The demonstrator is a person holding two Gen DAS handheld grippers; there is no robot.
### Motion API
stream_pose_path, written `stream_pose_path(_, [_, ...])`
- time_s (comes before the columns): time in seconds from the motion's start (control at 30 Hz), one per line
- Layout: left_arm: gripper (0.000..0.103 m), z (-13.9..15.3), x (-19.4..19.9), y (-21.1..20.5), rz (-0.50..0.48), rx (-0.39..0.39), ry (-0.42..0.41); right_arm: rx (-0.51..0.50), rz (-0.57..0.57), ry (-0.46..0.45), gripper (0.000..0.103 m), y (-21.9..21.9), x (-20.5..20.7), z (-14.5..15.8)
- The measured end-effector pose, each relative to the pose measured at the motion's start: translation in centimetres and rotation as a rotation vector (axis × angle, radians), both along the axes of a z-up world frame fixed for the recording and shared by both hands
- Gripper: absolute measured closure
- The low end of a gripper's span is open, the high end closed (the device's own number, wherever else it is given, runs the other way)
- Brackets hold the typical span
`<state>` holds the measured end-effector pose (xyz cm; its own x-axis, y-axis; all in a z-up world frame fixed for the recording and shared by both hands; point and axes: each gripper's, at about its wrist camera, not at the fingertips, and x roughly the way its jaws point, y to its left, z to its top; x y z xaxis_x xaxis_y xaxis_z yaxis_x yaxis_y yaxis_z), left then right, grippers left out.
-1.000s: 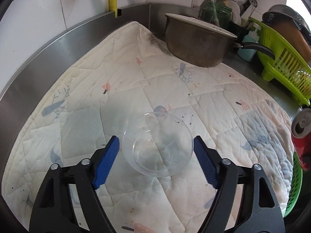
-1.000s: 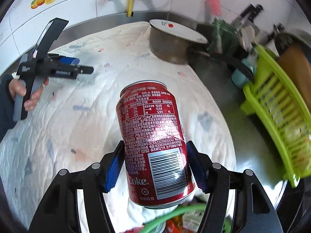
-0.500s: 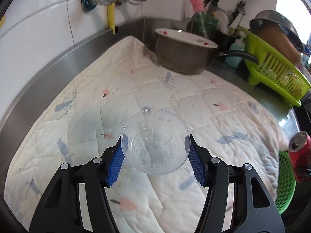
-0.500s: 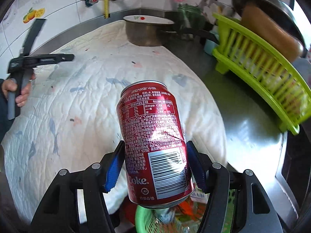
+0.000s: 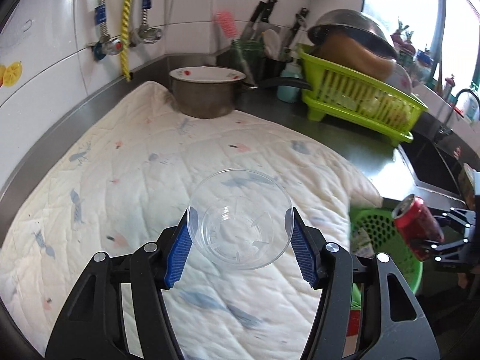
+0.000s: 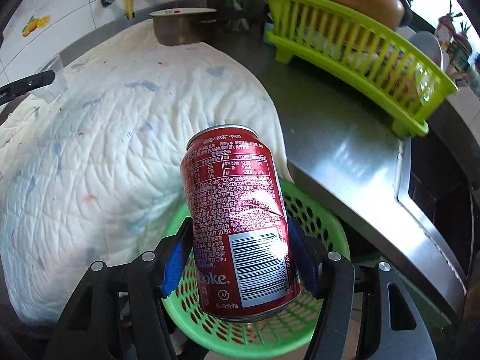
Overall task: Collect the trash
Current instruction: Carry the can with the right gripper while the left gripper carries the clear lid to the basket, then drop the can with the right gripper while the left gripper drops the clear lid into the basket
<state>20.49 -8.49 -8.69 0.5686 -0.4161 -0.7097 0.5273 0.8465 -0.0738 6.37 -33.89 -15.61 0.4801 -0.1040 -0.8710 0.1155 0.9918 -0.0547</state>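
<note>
Left wrist: left gripper (image 5: 240, 237) clamps clear plastic cup (image 5: 239, 220) | right gripper (image 6: 240, 255) grips red cola can (image 6: 240, 219) above green basket (image 6: 324, 219).

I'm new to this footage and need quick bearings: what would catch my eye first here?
The red Coke can, clamped between the right gripper fingers, hangs over the green perforated basket just off the counter's edge. Next, the clear plastic cup is held by the left gripper above the quilted white mat. Behind stand a metal pot and a lime dish rack.
</note>
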Motion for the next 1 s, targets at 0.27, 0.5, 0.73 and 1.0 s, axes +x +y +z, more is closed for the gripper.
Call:
stream_pose_path(0.27, [0.043, -0.4, -6.9, -4.4, -0.066, -0.02, 0.015, -0.031, -0.016, 0.027, 0.042, -3.0, -3.1, -1.5])
stream_pose_path(0.5, [0.043, -1.2, -11.0, -7.8, -0.127, -0.016, 0.036, -0.051, -0.017, 0.033, 0.043, -4.7, -4.6, -2.0])
stream_pose_path(0.73, [0.043, -2.0, -13.0, -10.1, -0.163, 0.0, 0.056, -0.06, -0.009, 0.017, 0.044, -5.0, -4.6, -2.1])
stream_pose_path(1.0, [0.043, -2.6, -14.3, -11.7, -0.196, 0.01, 0.074, -0.047, -0.023, -0.032, 0.034, -4.6, -6.3, -0.6])
